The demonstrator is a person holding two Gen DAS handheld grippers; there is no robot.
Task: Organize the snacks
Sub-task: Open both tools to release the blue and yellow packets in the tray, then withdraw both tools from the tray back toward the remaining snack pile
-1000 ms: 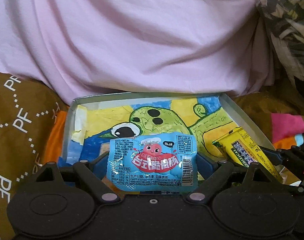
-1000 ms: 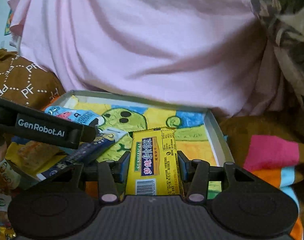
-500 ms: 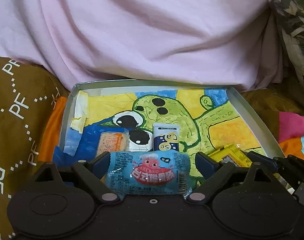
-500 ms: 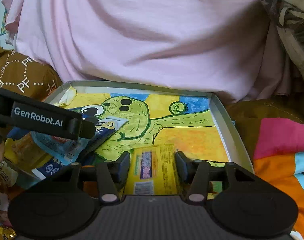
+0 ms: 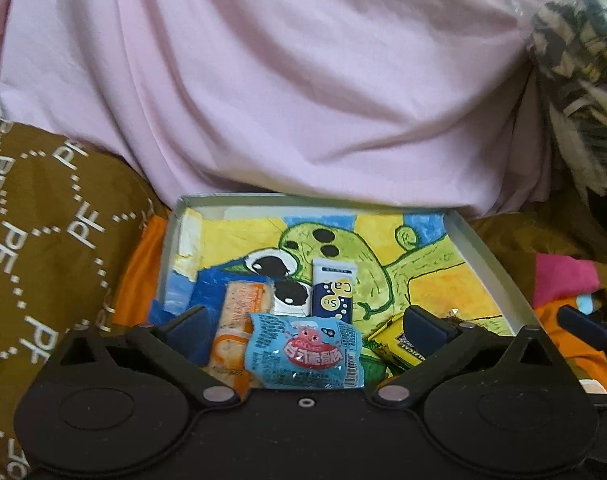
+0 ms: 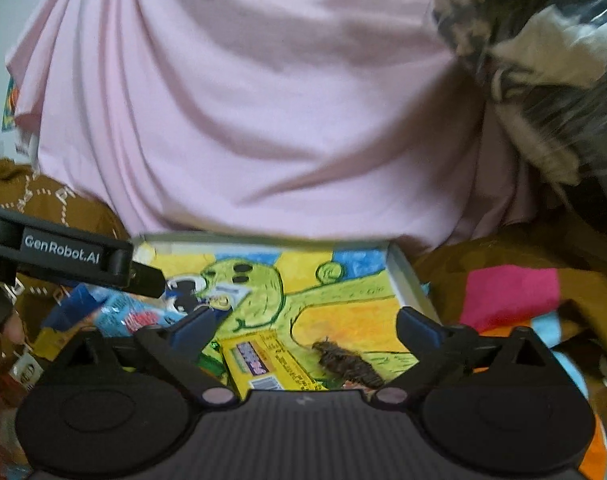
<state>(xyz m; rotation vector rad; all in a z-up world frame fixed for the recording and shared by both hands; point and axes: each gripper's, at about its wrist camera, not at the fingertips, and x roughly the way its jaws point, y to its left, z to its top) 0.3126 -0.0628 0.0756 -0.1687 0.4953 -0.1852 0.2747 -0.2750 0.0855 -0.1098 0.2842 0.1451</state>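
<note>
A shallow grey box point(image 5: 487, 256) lined with a green cartoon drawing holds the snacks. A blue packet with a red figure point(image 5: 303, 354) lies at its near edge, between the opening jaws of my left gripper point(image 5: 305, 330) and free of both pads. Behind it lie an orange packet point(image 5: 239, 320) and a navy-and-white sachet point(image 5: 333, 292). A yellow packet point(image 6: 259, 364) lies flat in the box point(image 6: 407, 280) between the opening jaws of my right gripper point(image 6: 305, 326), untouched. A brown dried scrap point(image 6: 347, 364) lies beside it.
A pink cloth point(image 5: 303, 80) bulges over the box's far side. Brown patterned fabric point(image 5: 43, 240) lies on the left, pink and orange fabric point(image 5: 563, 284) on the right. A camouflage-patterned bundle point(image 5: 583, 60) sits at the upper right. A hand point(image 6: 11, 328) shows at the left edge.
Both grippers let go and spread wide. The blue packet and the yellow packet dropped flat into the box. Both grippers drew back from it.
</note>
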